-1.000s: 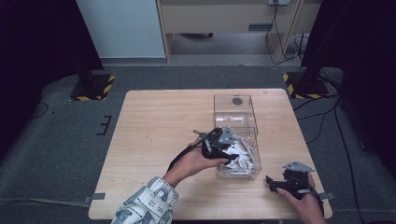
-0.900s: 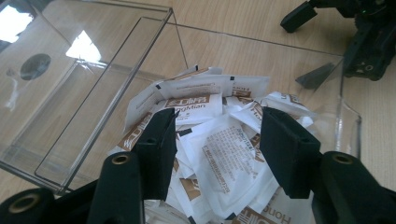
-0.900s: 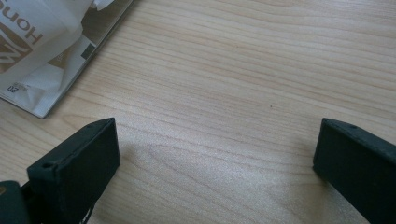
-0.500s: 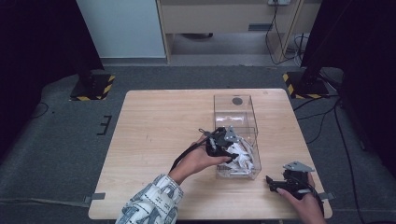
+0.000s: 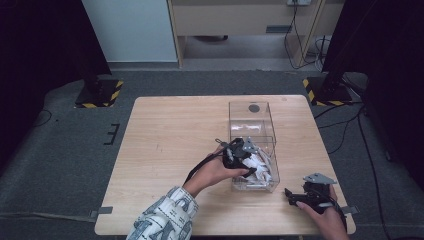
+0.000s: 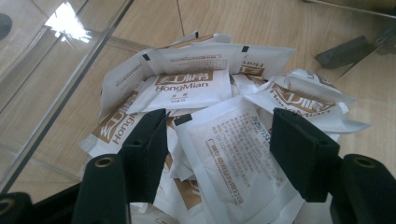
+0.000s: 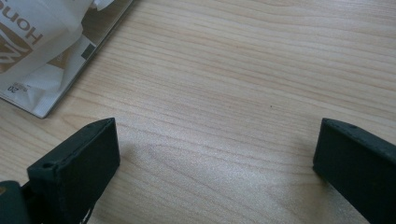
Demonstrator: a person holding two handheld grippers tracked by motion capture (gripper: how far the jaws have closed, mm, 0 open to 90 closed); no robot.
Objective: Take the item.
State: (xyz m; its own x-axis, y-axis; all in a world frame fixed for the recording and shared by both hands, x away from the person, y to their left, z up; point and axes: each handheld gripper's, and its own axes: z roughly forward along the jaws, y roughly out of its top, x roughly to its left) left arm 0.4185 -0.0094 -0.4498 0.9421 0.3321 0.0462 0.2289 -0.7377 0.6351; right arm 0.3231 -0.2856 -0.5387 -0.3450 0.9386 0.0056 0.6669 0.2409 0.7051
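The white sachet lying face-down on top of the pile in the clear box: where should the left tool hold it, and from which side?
Grip the white sachet across its flat middle, coming straight down from above. It lies topmost and unfolded, and the clear box walls block a sideways approach. The left tool already straddles it, open, with its jaws just widening.

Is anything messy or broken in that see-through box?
Nothing looks broken or spilled. The white packets lie in a crumpled, overlapping heap at one end of the clear box, all inside it. The left gripper hangs open over them.
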